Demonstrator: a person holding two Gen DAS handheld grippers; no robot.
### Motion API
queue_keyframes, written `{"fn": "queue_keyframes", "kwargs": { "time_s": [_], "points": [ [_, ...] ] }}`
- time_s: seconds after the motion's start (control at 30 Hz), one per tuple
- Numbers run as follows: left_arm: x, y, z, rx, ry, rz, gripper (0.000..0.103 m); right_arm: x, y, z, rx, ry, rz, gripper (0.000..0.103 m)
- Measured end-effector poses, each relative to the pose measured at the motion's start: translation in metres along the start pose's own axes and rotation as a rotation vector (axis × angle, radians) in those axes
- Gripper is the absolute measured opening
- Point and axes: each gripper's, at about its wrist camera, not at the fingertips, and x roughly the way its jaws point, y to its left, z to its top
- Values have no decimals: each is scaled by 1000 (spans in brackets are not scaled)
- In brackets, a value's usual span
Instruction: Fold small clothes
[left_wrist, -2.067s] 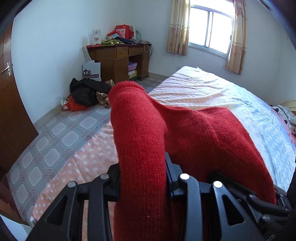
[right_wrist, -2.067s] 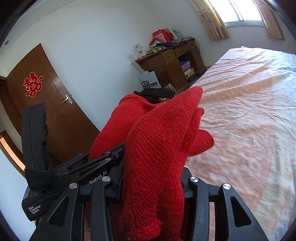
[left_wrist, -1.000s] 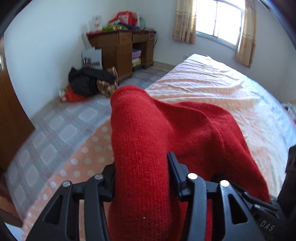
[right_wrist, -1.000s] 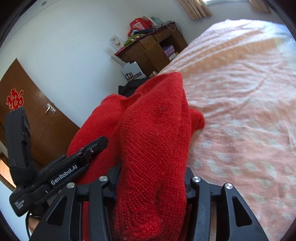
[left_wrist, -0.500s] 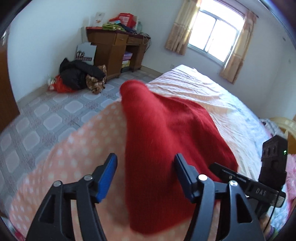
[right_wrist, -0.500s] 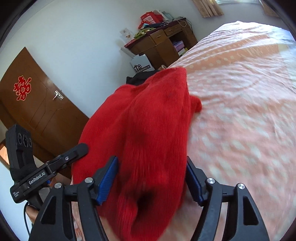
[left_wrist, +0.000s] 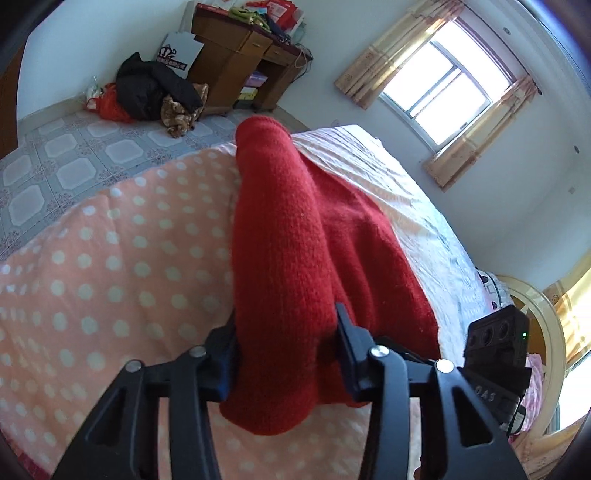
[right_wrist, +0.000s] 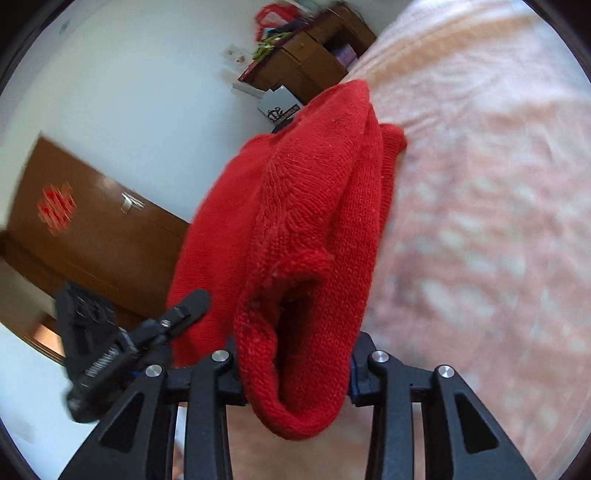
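The red knitted garment (left_wrist: 295, 258) is stretched above the bed (left_wrist: 110, 258), its length running forward from both tools; the left tool (left_wrist: 284, 354) and the right tool (right_wrist: 295, 365) are closing, each clamped on a bunched end.

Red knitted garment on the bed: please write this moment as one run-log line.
step: regrasp | item: red knitted garment on dotted pink bedsheet | left gripper: closing on garment | right gripper: closing on garment
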Motion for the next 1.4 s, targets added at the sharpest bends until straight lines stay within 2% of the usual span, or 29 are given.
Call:
{"fn": "queue_keyframes", "kwargs": {
  "time_s": [0.07,0.13,0.23,0.27,0.37,0.43,0.5,0.6,0.67,0.77,0.93,1.03,1.1,1.13,1.17,1.27,1.4],
  "points": [
    [-5,1,2,-29,29,10,46,-2,3,-5,32,24,31,36],
    [-5,1,1,-32,55,19,46,0,2,-9,38,46,-1,36],
    [4,0,-9,13,78,85,47,4,-10,-20,38,71,-69,36],
    [8,1,-13,26,81,104,47,5,-15,-23,42,70,-61,34],
    [8,3,-21,51,48,124,52,4,-20,-26,22,41,-39,31],
    [7,3,-24,61,28,148,57,3,-16,-31,-3,25,-57,31],
    [5,2,-26,75,11,178,62,-7,-12,-49,-33,6,-88,32],
    [-3,1,-33,101,-4,225,64,-16,-2,-69,-36,-38,-114,38],
    [-10,-2,-40,131,-19,264,64,-25,4,-84,-39,-59,-118,47],
    [-16,-6,-50,163,-40,296,68,-34,8,-104,-43,-70,-132,48],
    [-15,-6,-66,184,-18,329,69,-43,25,-133,-118,-104,-237,48],
    [-13,-6,-85,233,1,397,68,-48,40,-149,-163,-125,-292,48],
    [-16,-6,-93,246,5,403,68,-53,51,-163,-200,-151,-354,56],
    [-18,-6,-98,252,4,408,68,-56,58,-170,-220,-173,-391,68],
    [-20,-7,-104,261,-1,416,68,-60,65,-177,-241,-199,-427,74],
    [-28,-12,-116,297,-26,443,69,-57,78,-177,-292,-228,-487,74],
    [-43,-23,-125,307,-79,445,74,-76,89,-197,-351,-230,-583,74]
  ]
}}
